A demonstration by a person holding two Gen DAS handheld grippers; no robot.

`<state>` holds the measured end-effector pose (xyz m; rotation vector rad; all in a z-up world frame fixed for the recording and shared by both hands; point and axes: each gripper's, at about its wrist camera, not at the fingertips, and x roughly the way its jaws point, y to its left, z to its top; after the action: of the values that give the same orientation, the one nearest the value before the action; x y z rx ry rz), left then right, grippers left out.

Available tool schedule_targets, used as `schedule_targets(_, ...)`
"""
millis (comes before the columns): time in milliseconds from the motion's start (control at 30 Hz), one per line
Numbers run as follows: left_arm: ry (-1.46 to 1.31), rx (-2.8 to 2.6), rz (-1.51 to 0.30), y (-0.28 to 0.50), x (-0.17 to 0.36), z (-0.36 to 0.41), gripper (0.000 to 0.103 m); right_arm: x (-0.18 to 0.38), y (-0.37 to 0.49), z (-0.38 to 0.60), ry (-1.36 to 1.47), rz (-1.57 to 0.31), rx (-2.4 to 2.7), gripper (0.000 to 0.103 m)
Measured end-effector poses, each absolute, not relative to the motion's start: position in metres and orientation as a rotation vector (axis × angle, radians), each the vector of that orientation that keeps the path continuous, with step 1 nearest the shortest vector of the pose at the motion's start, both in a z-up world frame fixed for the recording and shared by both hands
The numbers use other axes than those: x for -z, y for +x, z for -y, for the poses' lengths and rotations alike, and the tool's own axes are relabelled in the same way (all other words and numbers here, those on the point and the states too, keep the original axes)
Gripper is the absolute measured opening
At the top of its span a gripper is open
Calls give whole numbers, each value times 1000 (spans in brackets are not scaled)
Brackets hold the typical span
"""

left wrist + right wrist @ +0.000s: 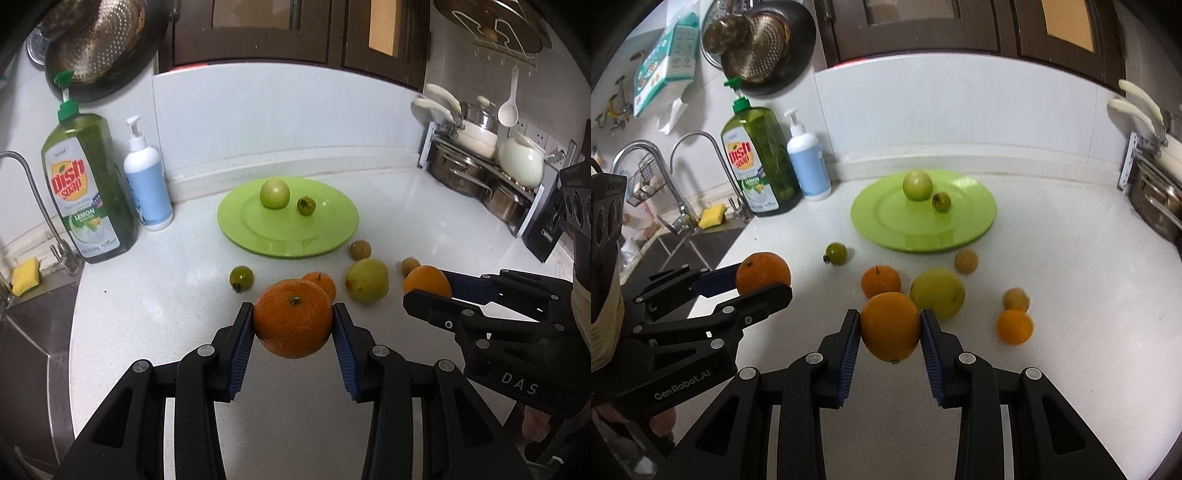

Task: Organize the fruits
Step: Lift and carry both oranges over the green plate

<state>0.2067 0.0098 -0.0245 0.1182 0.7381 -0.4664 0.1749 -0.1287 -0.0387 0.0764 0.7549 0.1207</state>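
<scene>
**Left wrist view: two oranges held above the counter, green plate behind**

Left wrist camera shows the left gripper (293, 319) clamped on a large orange (293, 317), blue pads pressing its two sides, the stem end turned toward the lens. The fruit hangs clear of the white counter (155, 314). To its right, the right gripper (428, 290) comes in from the side, closed on a smoother orange (426, 282).

From the right wrist camera the same pair appears mirrored: the right gripper (890, 326) pinches the smoother orange (890, 325) between its pads, and the left gripper (764, 282) with the large orange (762, 271) sits off to the left.

Behind them lies a green plate (332, 236) carrying a pale green round fruit (274, 194) and, just beside it, a small dark green fruit (306, 205). Loose on the counter between plate and grippers are another small dark green fruit (241, 277), a small tangerine (321, 282) partly hidden behind the held orange, a yellow-green pear-like fruit (366, 280), and two small tan round fruits (360, 250) (409, 265). The right wrist view adds one more small orange fruit (1014, 326), blurred, near the right side.

A dish soap bottle (88, 192) and a white pump bottle (147, 177) stand at the back left, beside the sink (33, 325). Pots (476, 170) are stacked at the back right.
</scene>
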Motion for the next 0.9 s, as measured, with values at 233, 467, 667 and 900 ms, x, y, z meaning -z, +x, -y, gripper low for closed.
schedule_targets(233,108,441,-695,207,3,2,41,18,175,140,49,-694,-138,34)
schedule_targets(467,102,432,-670,219,-11,13,41,0,188,153,29,-655,-155,34)
schedule_targets(667,112,424,-655,233,-19,22,41,-5,205,162,29,-658,-175,34)
schedule_targets(900,120,409,-657,257,-23,29,41,-13,231,171,17,-653,-178,34)
